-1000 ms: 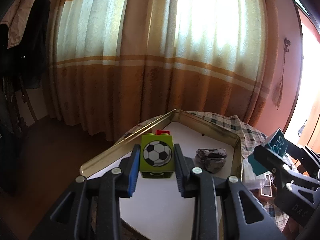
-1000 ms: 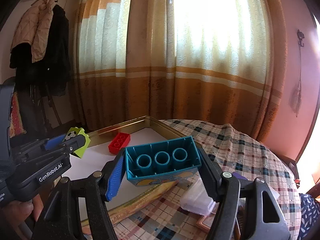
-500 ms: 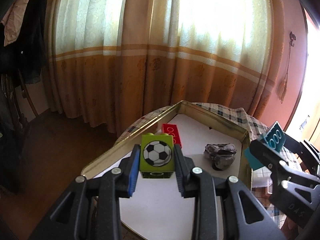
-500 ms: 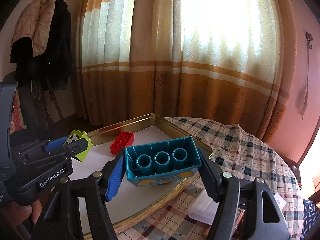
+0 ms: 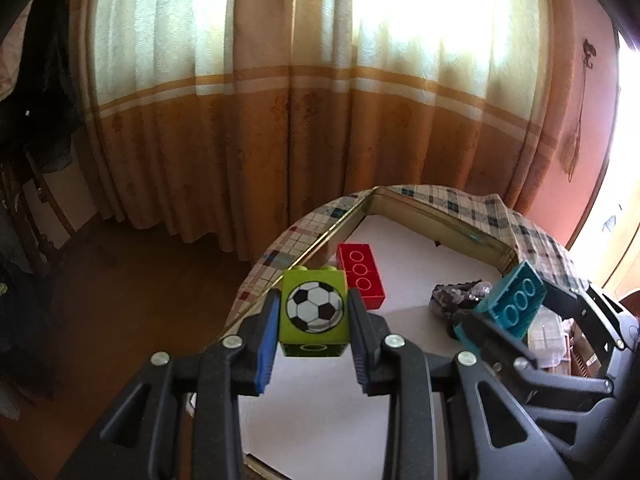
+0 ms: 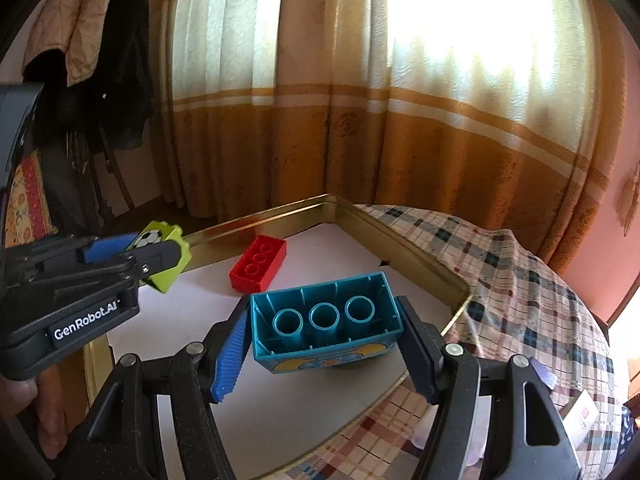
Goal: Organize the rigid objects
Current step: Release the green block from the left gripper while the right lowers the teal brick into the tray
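Observation:
My left gripper [image 5: 314, 312] is shut on a lime green brick [image 5: 314, 310] with a football picture, held above the near left part of a gold-rimmed tray [image 5: 452, 222]. The same green brick [image 6: 166, 258] and left gripper [image 6: 160, 254] show at the left of the right wrist view. My right gripper [image 6: 324, 332] is shut on a long teal brick [image 6: 326, 318], hollow underside up, held over the tray [image 6: 404, 252]. The teal brick [image 5: 510, 304] shows in the left wrist view too. A red brick [image 5: 360, 276] [image 6: 259, 262] lies upside down on the tray's white floor near its far left rim.
A dark crumpled lump [image 5: 456, 300] lies in the tray, to the right of the red brick. The tray rests on a round table with a checked cloth [image 6: 520, 280]. Clear plastic boxes [image 5: 546, 334] stand right of the tray. Curtains [image 6: 360, 120] hang behind; a bare wooden floor [image 5: 140, 280] lies left.
Both grippers have moved further in over the tray with their bricks still held. The red brick and the tray's floor show more fully now.

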The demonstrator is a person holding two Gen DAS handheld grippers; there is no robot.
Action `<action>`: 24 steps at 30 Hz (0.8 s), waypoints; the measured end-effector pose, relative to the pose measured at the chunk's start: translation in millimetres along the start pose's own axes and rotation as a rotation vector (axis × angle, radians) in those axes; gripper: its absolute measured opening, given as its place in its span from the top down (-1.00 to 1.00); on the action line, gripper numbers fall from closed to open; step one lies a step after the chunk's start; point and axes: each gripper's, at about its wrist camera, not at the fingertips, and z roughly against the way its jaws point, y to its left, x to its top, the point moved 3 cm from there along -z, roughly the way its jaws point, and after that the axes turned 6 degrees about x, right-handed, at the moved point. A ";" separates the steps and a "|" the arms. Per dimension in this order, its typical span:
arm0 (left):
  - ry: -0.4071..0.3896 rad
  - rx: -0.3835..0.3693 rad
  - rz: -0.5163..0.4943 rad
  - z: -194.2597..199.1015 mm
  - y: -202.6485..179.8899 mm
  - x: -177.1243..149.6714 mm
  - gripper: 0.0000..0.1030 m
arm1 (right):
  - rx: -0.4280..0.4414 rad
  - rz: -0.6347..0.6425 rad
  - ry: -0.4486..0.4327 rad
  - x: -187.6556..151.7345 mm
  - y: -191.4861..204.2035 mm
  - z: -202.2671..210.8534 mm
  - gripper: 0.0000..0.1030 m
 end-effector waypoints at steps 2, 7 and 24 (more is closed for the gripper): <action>0.013 0.000 -0.015 -3.7 -1.6 -0.5 0.40 | 0.005 0.009 0.009 -0.6 4.5 -3.7 -0.36; 0.017 0.016 -0.003 -5.8 0.1 -1.8 0.09 | 0.004 0.007 0.003 0.4 8.4 -7.2 -0.54; -0.101 -0.089 -0.109 57.5 -70.3 -20.7 -0.67 | -0.126 -0.105 -0.022 -51.5 -73.3 85.3 -0.58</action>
